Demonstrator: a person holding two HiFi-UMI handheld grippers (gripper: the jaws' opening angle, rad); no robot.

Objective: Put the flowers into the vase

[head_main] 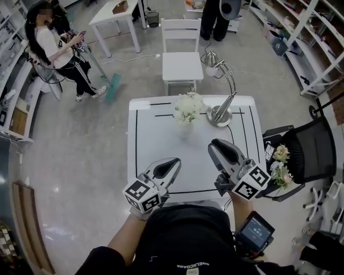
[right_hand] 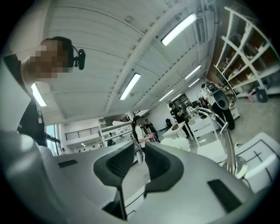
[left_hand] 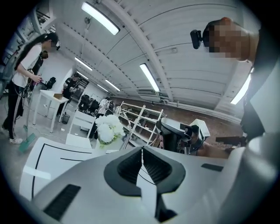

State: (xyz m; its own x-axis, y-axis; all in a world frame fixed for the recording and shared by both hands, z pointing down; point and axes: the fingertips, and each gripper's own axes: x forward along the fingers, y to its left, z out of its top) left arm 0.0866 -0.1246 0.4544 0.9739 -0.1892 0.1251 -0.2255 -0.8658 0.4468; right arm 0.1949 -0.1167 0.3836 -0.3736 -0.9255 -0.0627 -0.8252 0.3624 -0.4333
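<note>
Two grippers hang over the near part of a white table (head_main: pixel 144 161) ruled with black lines, which stands on a grey polished floor (head_main: pixel 80 161). The left gripper (head_main: pixel 173 162) has its jaws together with nothing between them. The right gripper (head_main: pixel 214 144) has its jaws a narrow gap apart, also empty. At the far middle of the table is a bunch of white flowers (head_main: pixel 188 107), and just to its right a chrome desk lamp (head_main: pixel 221 111). The vase (head_main: pixel 186 125) under the blooms is pale against the tabletop and hard to make out; the stems probably stand in it. Pink and cream flowers (head_main: pixel 280 166) lie on a black chair (head_main: pixel 312 153) just right of the table. Beyond the table stands a white chair (head_main: pixel 181 62). At far left are a person (head_main: pixel 56 48) with a phone and a small white table (head_main: pixel 113 16); at far right is white shelving (head_main: pixel 309 37). A second person (head_main: pixel 215 21) is cut off by the far edge. The wearer's dark top (head_main: pixel 188 236) hides the table's near edge.
</note>
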